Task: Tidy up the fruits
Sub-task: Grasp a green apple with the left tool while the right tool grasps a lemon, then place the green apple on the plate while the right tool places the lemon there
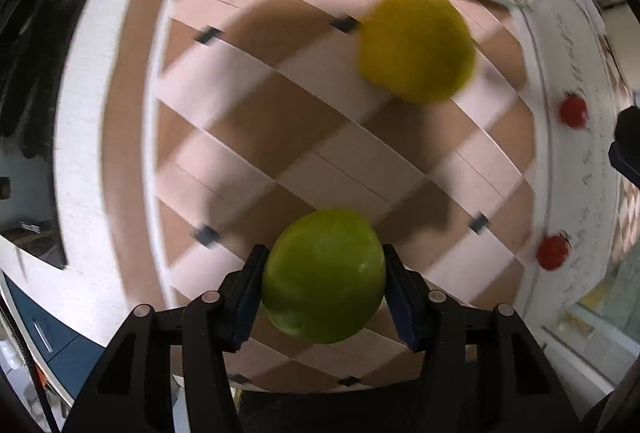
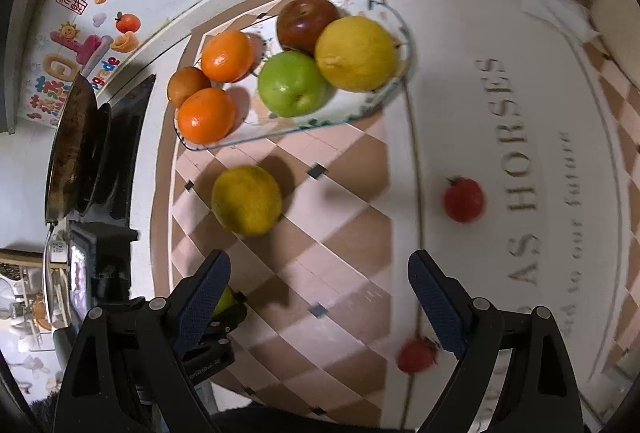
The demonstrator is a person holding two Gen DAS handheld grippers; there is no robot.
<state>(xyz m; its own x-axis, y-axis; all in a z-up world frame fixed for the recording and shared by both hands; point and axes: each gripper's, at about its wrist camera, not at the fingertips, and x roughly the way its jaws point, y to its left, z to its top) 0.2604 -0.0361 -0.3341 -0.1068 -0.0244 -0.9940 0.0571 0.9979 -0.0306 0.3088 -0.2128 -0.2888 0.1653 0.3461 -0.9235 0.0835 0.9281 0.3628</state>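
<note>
My left gripper (image 1: 324, 289) is shut on a green apple (image 1: 324, 275), held above the checkered tablecloth (image 1: 280, 137). A yellow-green citrus (image 1: 416, 45) lies loose on the cloth ahead; it also shows in the right wrist view (image 2: 246, 199). A glass tray (image 2: 360, 113) at the back holds oranges (image 2: 206, 115), a green apple (image 2: 292, 83), a yellow lemon (image 2: 356, 53) and a dark red apple (image 2: 306, 19). Two small red tomatoes (image 2: 463, 199) (image 2: 416, 355) lie on the white border. My right gripper (image 2: 318, 303) is open and empty above the cloth.
A dark pan (image 2: 72, 149) and stove stand at the left. The left gripper's body (image 2: 216, 333) sits low left in the right wrist view. The table's front edge is near the bottom.
</note>
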